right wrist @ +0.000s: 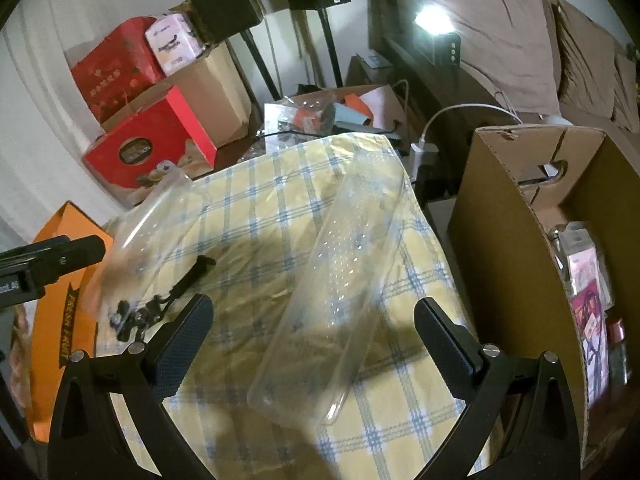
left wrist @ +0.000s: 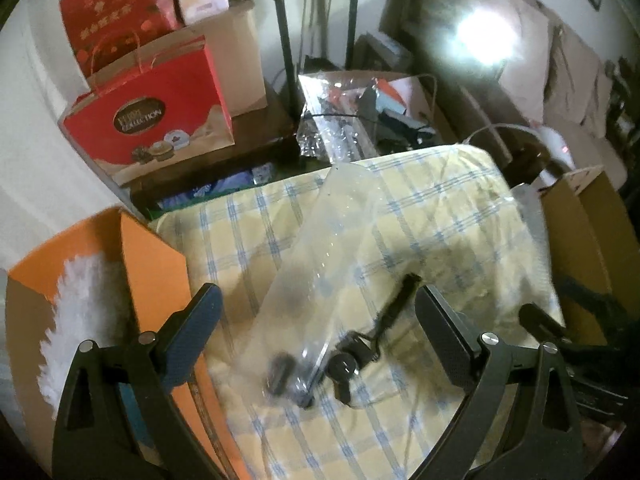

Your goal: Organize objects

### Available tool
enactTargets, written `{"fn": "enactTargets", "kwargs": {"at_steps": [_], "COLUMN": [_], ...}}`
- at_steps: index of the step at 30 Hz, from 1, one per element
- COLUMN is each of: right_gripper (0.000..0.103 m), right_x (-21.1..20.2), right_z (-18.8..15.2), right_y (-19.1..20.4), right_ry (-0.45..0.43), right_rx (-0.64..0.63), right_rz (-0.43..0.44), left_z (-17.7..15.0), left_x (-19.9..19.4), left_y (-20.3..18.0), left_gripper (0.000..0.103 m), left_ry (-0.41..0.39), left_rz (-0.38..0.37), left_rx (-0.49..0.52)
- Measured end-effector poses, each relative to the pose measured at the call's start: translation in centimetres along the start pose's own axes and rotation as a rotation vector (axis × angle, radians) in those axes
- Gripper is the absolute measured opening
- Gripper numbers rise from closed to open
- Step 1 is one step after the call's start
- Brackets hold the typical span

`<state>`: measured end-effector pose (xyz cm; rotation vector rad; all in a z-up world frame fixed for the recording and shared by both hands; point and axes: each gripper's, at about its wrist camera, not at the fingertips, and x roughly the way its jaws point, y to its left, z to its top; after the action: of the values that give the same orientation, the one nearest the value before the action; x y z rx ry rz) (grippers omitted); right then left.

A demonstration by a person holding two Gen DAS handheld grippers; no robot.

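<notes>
A clear plastic bag (left wrist: 320, 248) lies on the yellow checked cloth (left wrist: 440, 216), with small black hardware parts (left wrist: 344, 364) at its near end. My left gripper (left wrist: 318, 312) hovers open just above them, holding nothing. In the right wrist view the same bag (right wrist: 148, 220) and black parts (right wrist: 148, 312) sit at the left. A long clear plastic tray (right wrist: 344, 280) lies on the cloth (right wrist: 260, 208) in front of my right gripper (right wrist: 314, 308), which is open and empty with the tray's near end between its fingers. The left gripper's black body (right wrist: 60, 264) shows at the left edge.
An orange fruit box (left wrist: 156, 264) with white fluffy filling stands left of the cloth. Red gift bags (left wrist: 160, 120) and cardboard boxes are at the back left. An open cardboard box (right wrist: 520, 220) with several packaged items stands at the right. Speaker stands and cluttered plastic wrap lie behind.
</notes>
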<state>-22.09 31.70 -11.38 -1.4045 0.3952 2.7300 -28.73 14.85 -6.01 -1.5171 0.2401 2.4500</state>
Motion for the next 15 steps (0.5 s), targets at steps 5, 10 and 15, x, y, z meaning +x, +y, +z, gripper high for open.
{"fn": "enactTargets", "kwargs": {"at_steps": [5,10,15], "right_gripper": [0.097,0.09,0.075], "right_x": [1.0,2.3,2.7], "right_z": [0.1,-0.1,-0.1], "right_y": [0.2,0.0,-0.4], "right_ry": [0.015,0.055,0.067], "right_rx": [-0.024,-0.033,-0.041], "right_rz": [-0.022,-0.049,-0.054], "left_z": [0.8,1.5,1.3], "left_x": [2.0,4.3,5.9], "left_y": [-0.7,-0.2,0.1], "left_gripper": [0.091,0.088,0.067], "left_ry": [0.02,0.067,0.115], "left_rz": [0.03,0.052,0.057], "left_rx": [0.05,0.035,0.04]}}
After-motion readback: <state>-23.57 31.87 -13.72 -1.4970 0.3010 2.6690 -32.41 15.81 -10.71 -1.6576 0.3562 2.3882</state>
